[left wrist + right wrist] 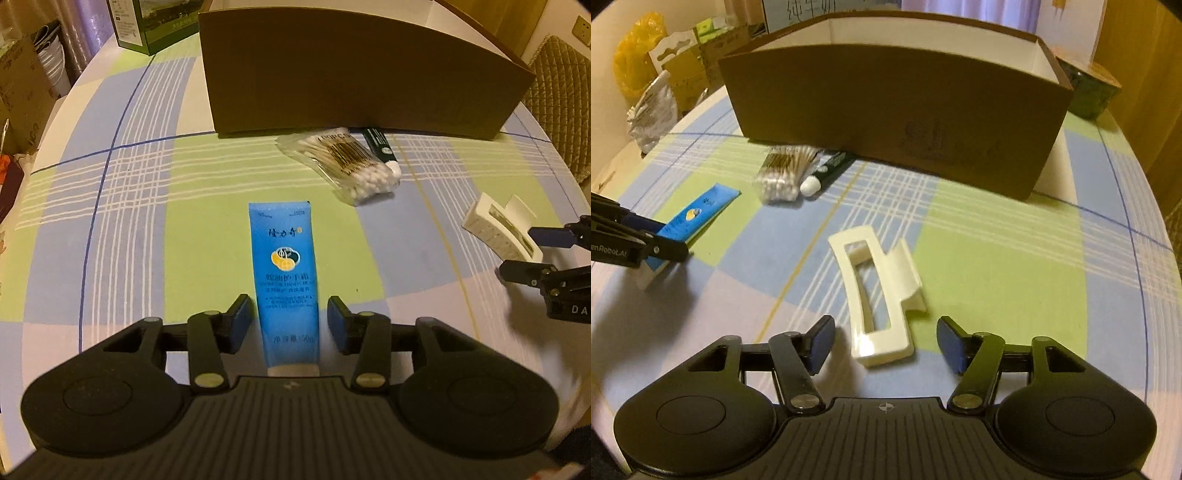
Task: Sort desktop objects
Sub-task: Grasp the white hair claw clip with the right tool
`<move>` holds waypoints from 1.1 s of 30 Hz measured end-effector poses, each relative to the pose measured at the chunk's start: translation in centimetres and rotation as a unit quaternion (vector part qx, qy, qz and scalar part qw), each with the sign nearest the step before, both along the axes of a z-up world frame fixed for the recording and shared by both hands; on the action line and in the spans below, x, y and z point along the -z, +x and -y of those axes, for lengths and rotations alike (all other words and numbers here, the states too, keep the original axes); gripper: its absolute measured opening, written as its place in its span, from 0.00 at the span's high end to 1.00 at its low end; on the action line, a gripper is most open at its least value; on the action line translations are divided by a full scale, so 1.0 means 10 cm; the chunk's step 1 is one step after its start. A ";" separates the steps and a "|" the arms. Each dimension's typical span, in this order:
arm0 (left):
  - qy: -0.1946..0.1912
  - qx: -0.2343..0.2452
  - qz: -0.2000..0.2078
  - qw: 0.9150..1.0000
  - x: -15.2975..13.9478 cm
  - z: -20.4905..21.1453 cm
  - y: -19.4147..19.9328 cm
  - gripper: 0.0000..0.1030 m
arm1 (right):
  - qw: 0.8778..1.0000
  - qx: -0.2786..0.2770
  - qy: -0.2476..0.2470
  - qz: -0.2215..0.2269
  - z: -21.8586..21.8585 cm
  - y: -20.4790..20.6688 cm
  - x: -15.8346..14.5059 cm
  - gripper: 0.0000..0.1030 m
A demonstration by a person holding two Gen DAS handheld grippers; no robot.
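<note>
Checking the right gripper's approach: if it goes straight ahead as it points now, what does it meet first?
The white hair claw clip, already lying between the open jaws of the right gripper. Beyond it stands the cardboard box.

You're at a round table (122, 206) under a checked green-and-blue cloth, in warm dim light; a quilted chair (557, 92), perhaps, stands beyond, with curtains (979, 11) behind.
</note>
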State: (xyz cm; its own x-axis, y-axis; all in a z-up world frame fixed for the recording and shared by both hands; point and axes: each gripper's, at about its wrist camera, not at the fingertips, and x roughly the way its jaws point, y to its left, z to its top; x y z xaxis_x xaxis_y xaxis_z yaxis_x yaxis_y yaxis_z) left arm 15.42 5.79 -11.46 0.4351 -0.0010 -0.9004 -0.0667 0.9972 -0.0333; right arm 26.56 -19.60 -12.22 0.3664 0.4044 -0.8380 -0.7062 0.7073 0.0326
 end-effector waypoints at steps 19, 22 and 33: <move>-0.018 -0.021 0.001 1.000 -0.11 -0.08 -0.11 0.71 | 1.000 0.011 0.013 0.016 -0.05 0.05 -0.03 0.62; -0.019 -0.024 0.006 1.000 -0.17 -0.08 -0.13 0.71 | 0.999 0.028 0.024 0.007 0.01 0.06 -0.08 0.62; -0.022 -0.018 0.039 0.999 -0.47 -0.01 -0.13 0.71 | 0.997 0.059 0.056 -0.007 0.16 0.10 -0.26 0.62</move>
